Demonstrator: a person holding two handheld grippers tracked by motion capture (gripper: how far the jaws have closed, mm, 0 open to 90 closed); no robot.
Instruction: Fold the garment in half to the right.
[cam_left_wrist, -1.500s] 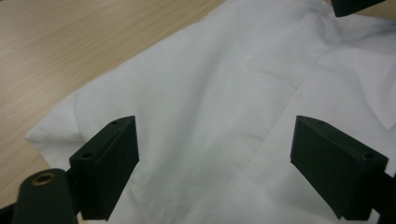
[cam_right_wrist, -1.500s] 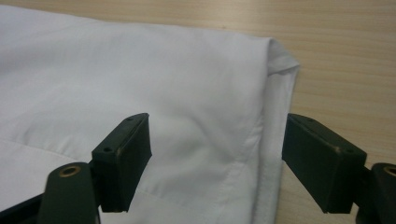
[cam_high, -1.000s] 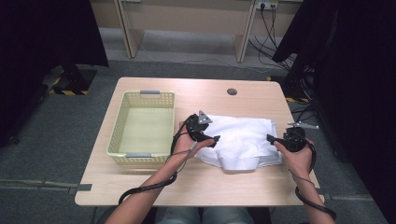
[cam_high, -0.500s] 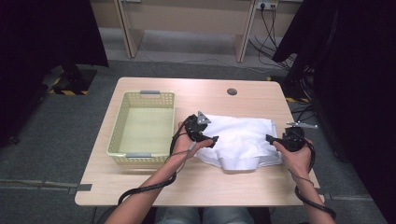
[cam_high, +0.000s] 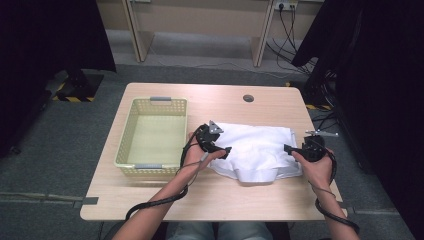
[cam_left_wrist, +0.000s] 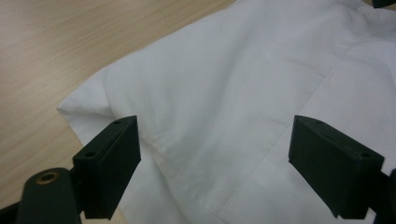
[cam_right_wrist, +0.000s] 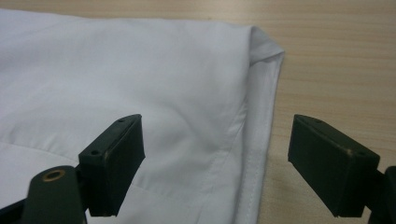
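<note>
White cloth (cam_high: 257, 150), a folded garment, lies flat on the right half of a wooden table (cam_high: 165, 195), closer to the front edge than the back. Its right side stops near the table's right edge. An empty yellow basket (cam_high: 126, 145) sits on the left half, just beside the cloth's left end.

A person holds a gripper at each end of the cloth. The left gripper (cam_high: 220, 148) hovers at the cloth's left end, next to the basket, jaws spread wide with nothing between them. Seen from the left gripper view, the fabric (cam_left_wrist: 243, 93) lies below the open jaws, and its folded corner points toward bare wood. The right gripper (cam_high: 290, 148) sits at the cloth's right end, jaws also wide apart and empty. In the right gripper view, the hemmed edge (cam_right_wrist: 259, 140) runs between the two jaws.

Likely risks from here: the cloth is stacked in layers, so a shallow pinch may catch the top layer alone and pull the fold open. Jaws closing too high may slip off smooth fabric. If one side lifts before the other, the garment may sag and unfold. Dragging leftward could bunch the cloth against the basket wall or snag on its rim.
</note>
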